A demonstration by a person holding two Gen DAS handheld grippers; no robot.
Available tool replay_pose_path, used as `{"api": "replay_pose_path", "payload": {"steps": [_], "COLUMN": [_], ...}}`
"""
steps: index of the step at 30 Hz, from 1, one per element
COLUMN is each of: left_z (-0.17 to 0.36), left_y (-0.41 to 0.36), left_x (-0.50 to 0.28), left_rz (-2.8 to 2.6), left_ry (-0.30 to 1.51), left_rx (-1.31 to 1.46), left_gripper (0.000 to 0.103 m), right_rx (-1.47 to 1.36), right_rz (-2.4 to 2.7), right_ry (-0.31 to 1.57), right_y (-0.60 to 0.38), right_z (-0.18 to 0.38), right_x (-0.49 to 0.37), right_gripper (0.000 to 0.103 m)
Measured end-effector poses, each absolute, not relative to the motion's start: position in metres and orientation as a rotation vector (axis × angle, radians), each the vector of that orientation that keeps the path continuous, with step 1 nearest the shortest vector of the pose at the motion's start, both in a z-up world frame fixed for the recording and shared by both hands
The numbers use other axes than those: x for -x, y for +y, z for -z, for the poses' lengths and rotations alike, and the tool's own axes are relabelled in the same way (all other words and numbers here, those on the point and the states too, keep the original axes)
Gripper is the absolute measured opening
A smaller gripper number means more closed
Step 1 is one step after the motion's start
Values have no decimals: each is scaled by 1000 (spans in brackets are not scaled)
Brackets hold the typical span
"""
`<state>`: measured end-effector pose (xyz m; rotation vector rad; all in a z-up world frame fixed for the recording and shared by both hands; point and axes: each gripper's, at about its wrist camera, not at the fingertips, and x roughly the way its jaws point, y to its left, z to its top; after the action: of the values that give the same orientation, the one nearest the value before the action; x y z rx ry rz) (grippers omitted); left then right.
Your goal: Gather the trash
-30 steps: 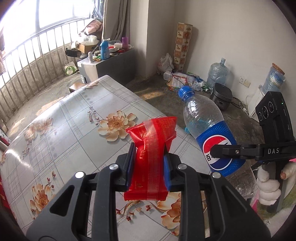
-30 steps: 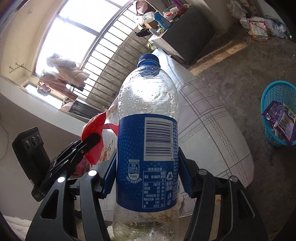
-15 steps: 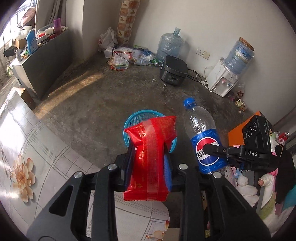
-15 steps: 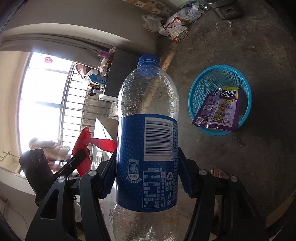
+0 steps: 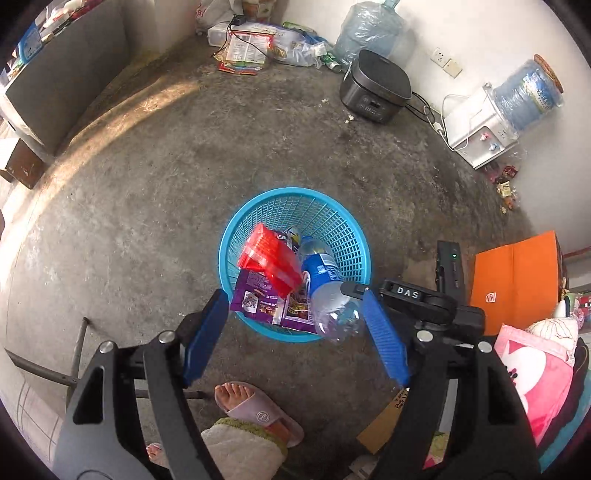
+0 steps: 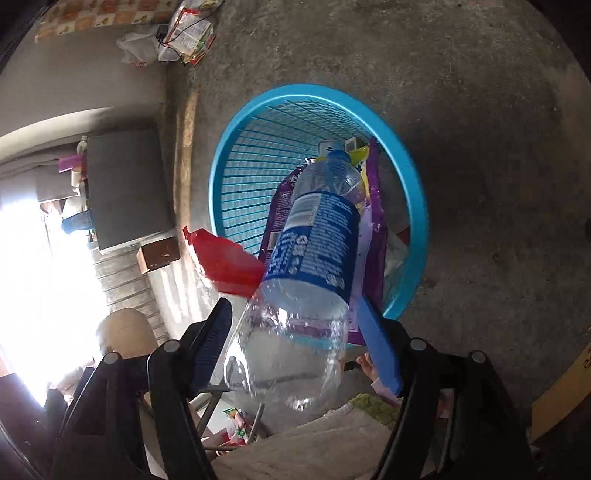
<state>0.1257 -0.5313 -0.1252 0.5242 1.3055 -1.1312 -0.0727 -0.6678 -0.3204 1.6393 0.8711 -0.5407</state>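
A blue mesh basket point(image 5: 295, 192) stands on the concrete floor, right below both grippers, with a purple snack bag point(image 5: 258, 295) inside. My left gripper point(image 5: 293, 293) points down over it, its jaws opening wide. The red wrapper point(image 5: 269, 258) is loose and falling into the basket. My right gripper point(image 6: 291, 301) is also opening; the clear cola bottle point(image 6: 314, 251) tilts cap-first toward the basket point(image 6: 314, 92). Its base is still between the pads, which no longer press on it. The red wrapper point(image 6: 225, 266) shows left of the bottle.
A person's foot in a slipper point(image 5: 258, 410) stands just before the basket. A black rice cooker point(image 5: 375, 88), a water dispenser point(image 5: 480, 140) and a water jug point(image 5: 369, 33) line the far wall, with litter point(image 5: 243, 48) beside. An orange box point(image 5: 517, 273) lies right.
Both grippers swung from the flowered table down over the basket. Both jaws opened: the left let go of the red wrapper, the right let go of the bottle, and both are dropping.
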Motion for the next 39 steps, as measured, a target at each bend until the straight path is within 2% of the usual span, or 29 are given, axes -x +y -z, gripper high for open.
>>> {"api": "replay_pose_path", "payload": {"steps": [9, 20, 26, 29, 32, 33, 35, 39], "left_z": [72, -11, -62, -82, -95, -97, -100, -97], "left_y": [-456, -336, -258, -223, -188, -177, -158, -127], "left_x": [-133, -121, -120, -113, -104, -100, -96, -86], "left_rz": [1160, 1153, 1028, 925, 762, 704, 634, 513], "left_ry": [1187, 966, 851, 810, 783, 780, 778, 811], "left_rx": [-463, -267, -136, -106, -72, -62, -48, -86], "left_gripper": [71, 75, 84, 92, 93, 94, 94, 94], "right_rx": [-1478, -1118, -897, -765, -635, -604, -562, -508], "right_rz": [684, 794, 737, 687, 637, 621, 590, 542], "right_ry": [787, 704, 639, 598, 554, 540, 507, 453], "right_y": [-644, -617, -577, -551, -520, -510, -491, -454], "right_z": [290, 190, 127, 92, 58, 47, 28, -7], "right_x": [115, 140, 132, 124, 117, 115, 114, 115], "right_gripper": [68, 69, 69, 69, 69, 70, 78, 86]}}
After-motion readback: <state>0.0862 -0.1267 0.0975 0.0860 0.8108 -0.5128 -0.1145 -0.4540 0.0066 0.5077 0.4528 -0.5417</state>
